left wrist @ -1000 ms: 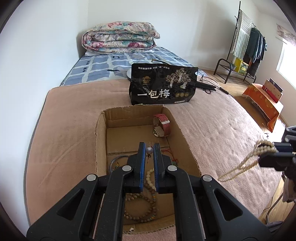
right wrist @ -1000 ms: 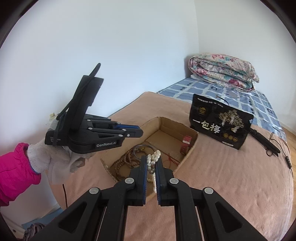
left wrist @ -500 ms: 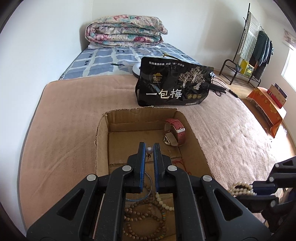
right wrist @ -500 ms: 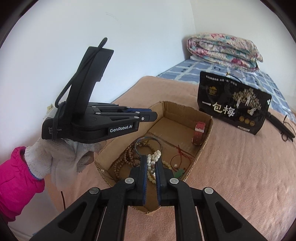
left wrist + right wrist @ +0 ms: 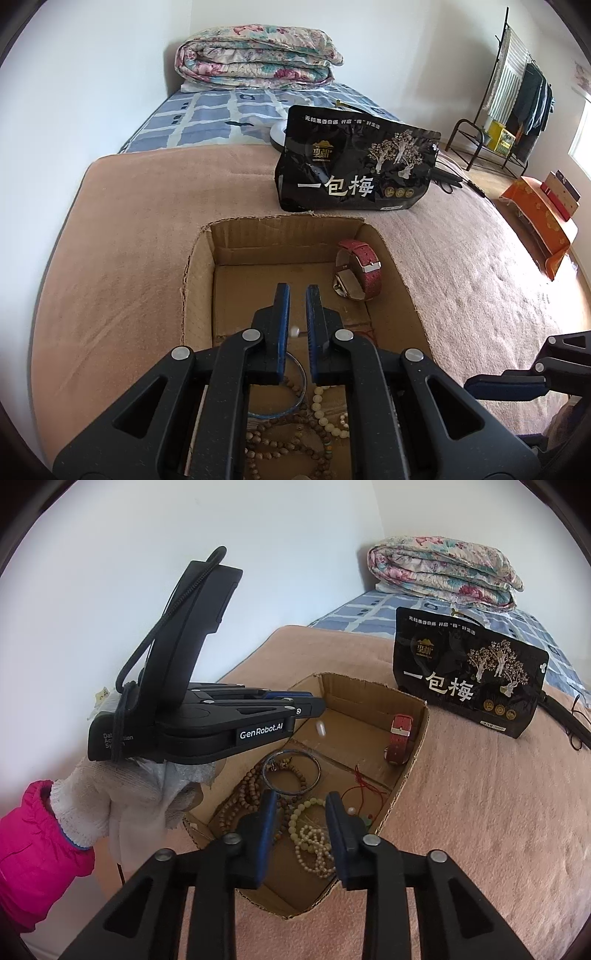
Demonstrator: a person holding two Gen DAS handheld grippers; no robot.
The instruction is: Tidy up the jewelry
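Mostly, you look close to done, judging by how things lie. The cardboard box [image 5: 413,716] sits on the pink blanket [image 5: 480,812] of the bed, and nearly all the jewelry in sight is inside it: the red-strapped watch [image 5: 360,267] stands against the far right wall, the metal bangle [image 5: 291,771] and the brown bead strings [image 5: 247,794] lie in the near part, a red cord [image 5: 364,782] with a small green piece trails by the right wall, and the pale bead necklace [image 5: 314,842] is heaped on the box floor directly under your right claw [image 5: 300,827].

That right claw is spread wide, with nothing between its pads; the pale necklace below it looks free of the grip.

Your left claw [image 5: 297,310] hovers over the middle of the box with its jaws parted by a narrow gap. A small white bead [image 5: 294,331] shows in that gap, and the right wrist view has a blurred white speck [image 5: 321,728] just below the claw tip, above the box floor. I judge it to be dropping out of the grip, not held, though the blur leaves some doubt.

What is left seems small. No loose jewelry shows on the blanket around the box; only the black snack bag [image 5: 356,170] stands behind it, with a dark cable beyond it. If tidy sorting is wanted, the strings in the near part overlap one another and would need separating.
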